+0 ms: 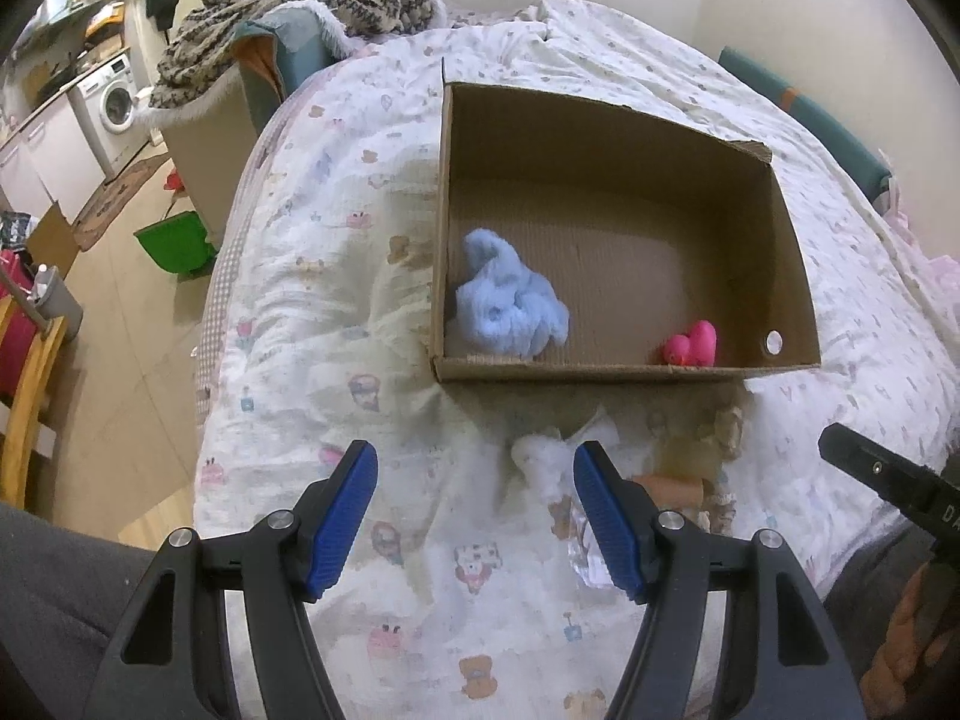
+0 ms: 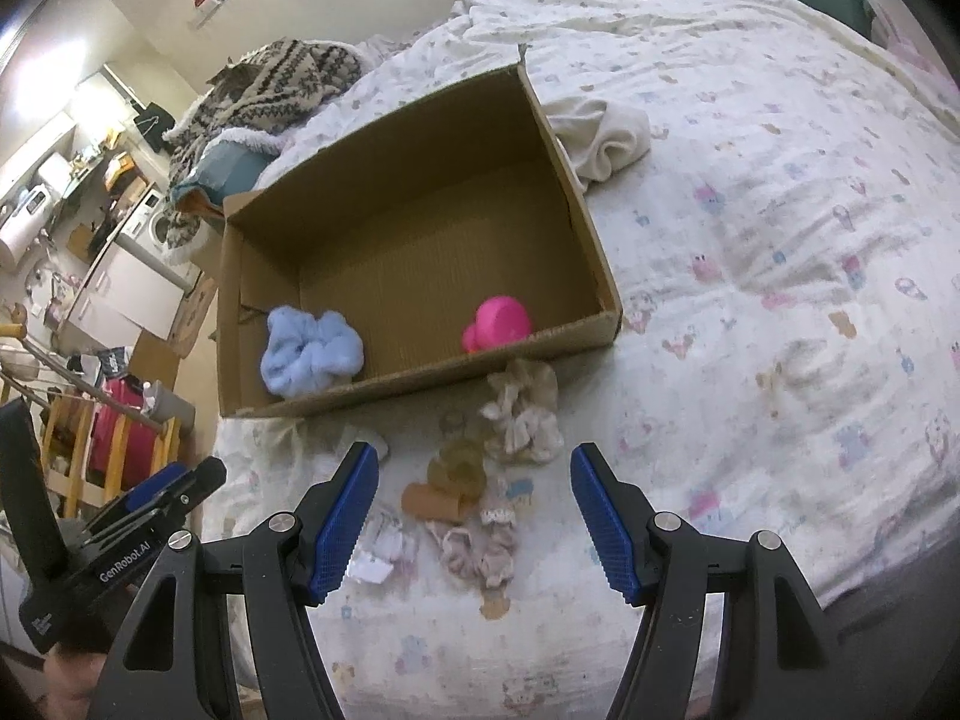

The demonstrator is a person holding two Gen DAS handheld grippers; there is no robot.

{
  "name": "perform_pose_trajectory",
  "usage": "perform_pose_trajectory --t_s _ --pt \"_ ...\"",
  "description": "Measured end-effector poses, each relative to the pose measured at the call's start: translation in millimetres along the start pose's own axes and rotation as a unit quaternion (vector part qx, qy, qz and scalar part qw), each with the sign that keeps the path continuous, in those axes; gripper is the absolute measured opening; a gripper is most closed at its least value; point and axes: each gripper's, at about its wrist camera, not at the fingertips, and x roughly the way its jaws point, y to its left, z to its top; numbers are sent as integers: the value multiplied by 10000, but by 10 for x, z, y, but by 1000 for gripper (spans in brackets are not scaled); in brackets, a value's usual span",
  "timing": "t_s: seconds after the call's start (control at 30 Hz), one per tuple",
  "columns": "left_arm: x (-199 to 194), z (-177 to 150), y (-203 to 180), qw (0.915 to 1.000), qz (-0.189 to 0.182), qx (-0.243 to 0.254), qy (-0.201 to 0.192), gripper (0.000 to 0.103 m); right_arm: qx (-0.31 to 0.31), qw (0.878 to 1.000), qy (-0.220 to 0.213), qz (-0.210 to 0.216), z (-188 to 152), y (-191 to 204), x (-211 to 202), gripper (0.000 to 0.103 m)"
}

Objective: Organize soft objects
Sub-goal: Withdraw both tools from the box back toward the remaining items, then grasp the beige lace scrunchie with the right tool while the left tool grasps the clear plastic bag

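Note:
An open cardboard box [image 1: 798, 276] [image 2: 414, 381] lies on the bed. Inside it are a light blue fluffy cloth [image 1: 510, 306] [image 2: 312, 354] at the left and a pink soft toy [image 1: 693, 345] [image 2: 498, 321] at the right. In front of the box lie small soft items: a beige scrunchie [image 2: 525, 414], a yellowish translucent piece [image 2: 459, 468], an orange piece [image 2: 432, 501], pale socks [image 2: 480, 552] and a white crumpled item [image 1: 543, 459] [image 2: 378, 546]. My left gripper [image 1: 477, 516] is open and empty above the quilt. My right gripper [image 2: 474, 516] is open and empty over the small items.
The bed has a white printed quilt [image 1: 336, 312] [image 2: 780, 240]. A cream cloth [image 2: 606, 138] lies beside the box's far right corner. A patterned blanket [image 1: 300, 6] is heaped at the bed's head. Left of the bed are floor, a green bin [image 1: 177, 240] and a washing machine [image 1: 111, 99].

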Motion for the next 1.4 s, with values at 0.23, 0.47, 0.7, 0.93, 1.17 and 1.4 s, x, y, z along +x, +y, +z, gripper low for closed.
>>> perform_pose_trajectory --t_s 0.23,0.47,0.7,0.93,1.17,1.4 --pt "-17 -67 66 9998 -11 -167 99 65 217 9995 228 47 -122 -81 45 70" --pt "33 -72 146 9990 19 -407 167 65 803 9953 496 220 -148 -283 155 70" --pt "153 -60 255 9962 -9 -777 387 65 1018 9869 1208 334 -233 -278 487 70" --pt "201 -59 305 9946 -13 -917 483 65 -179 9861 1585 -457 -278 129 885 70" --pt "243 -61 317 9939 -9 -966 525 65 -872 9785 1736 -694 -350 337 1049 33" --pt "252 -57 296 9946 33 -899 514 65 -776 9799 1810 -330 -449 264 819 16"
